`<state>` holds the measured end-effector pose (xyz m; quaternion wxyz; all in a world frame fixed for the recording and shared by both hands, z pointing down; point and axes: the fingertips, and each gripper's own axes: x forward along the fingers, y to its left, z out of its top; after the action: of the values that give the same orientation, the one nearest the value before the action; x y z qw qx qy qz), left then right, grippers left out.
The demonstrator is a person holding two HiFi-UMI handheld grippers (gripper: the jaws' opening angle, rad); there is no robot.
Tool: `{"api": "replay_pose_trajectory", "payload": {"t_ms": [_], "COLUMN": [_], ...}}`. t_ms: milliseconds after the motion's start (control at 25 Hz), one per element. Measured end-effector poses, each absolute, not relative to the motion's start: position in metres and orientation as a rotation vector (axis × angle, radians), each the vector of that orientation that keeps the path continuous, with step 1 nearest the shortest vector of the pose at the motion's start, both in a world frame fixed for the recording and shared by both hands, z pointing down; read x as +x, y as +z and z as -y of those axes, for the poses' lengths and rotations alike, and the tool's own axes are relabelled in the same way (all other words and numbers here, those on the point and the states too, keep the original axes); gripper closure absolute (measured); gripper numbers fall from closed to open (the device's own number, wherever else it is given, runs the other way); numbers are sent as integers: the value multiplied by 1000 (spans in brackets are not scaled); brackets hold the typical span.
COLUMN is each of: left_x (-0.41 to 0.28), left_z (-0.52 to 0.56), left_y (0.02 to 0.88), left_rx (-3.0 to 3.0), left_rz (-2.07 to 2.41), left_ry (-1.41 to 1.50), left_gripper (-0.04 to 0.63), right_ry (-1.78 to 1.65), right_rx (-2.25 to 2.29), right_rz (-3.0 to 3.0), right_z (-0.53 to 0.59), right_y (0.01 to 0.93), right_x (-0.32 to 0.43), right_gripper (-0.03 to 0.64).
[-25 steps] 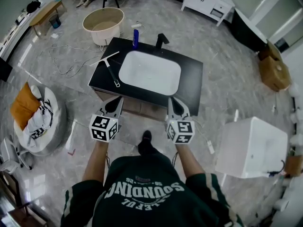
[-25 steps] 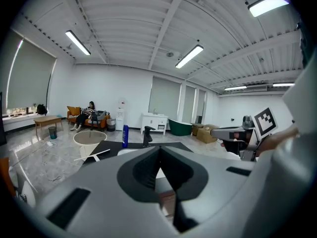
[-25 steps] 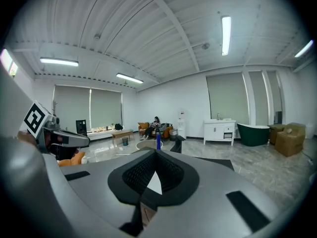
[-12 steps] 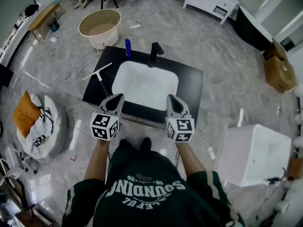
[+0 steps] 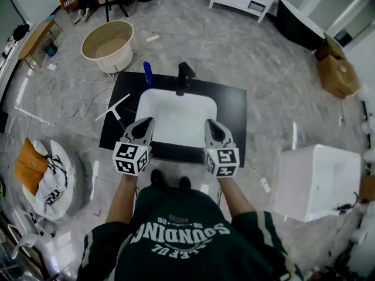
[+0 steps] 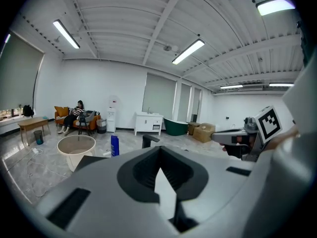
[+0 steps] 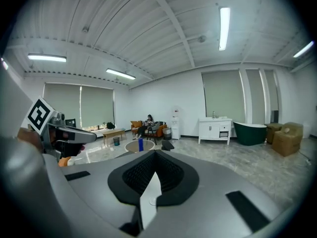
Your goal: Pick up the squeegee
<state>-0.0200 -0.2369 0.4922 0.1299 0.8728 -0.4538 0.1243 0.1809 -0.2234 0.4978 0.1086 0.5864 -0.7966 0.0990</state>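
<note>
The squeegee (image 5: 115,108), with a white blade and a thin black handle, lies on the left part of the black counter (image 5: 234,113), beside the white basin (image 5: 176,117). My left gripper (image 5: 144,123) is shut and empty over the basin's front left corner, just right of the squeegee's handle end. My right gripper (image 5: 211,124) hangs over the basin's front right corner, also shut and empty. In the left gripper view the left gripper (image 6: 159,170) hides the squeegee. The right gripper view shows the right gripper (image 7: 154,175) with nothing in it.
A black faucet (image 5: 184,75) and a blue bottle (image 5: 147,73) stand at the counter's back edge. On the floor are a beige tub (image 5: 108,43) behind, a white box (image 5: 316,180) to the right, a bean bag (image 5: 45,170) to the left and loose cables.
The person has stepped up to the counter. Both grippers, earlier short of its front edge, now reach over the basin's front corners. The squeegee has not moved on the counter.
</note>
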Motion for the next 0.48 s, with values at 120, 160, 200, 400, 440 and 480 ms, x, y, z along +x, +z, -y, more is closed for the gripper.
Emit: {"api": "replay_pose_trajectory", "payload": {"t_ms": [120,160,200,400,440,480], "left_x": [-26,-28,-31,-46,-50,-54], "left_z": [251,255,259,265,265,265], "left_y": [491,492,492,497,498,500], "left_rx": [2545,2543,2539,2493,2481,2470], "left_rz": [1302,1301,1302,1334,1344,1353], "left_ry": [363,363,362,354,354,356], "left_gripper": [594,594,594,594,594,594], "right_ry": [294,294,293,282,280,281], "right_rx": [1747,1751,1752,1700,1681,1663], "right_rz": [2333,2332,2331,2336,2340,2345], "right_z": [233,236,239,243,243,244], "right_y": [496,495,493,493,494,495], "right_x": [175,173,170,153,148,143], "right_gripper": [617,617,617,617,617,617]}}
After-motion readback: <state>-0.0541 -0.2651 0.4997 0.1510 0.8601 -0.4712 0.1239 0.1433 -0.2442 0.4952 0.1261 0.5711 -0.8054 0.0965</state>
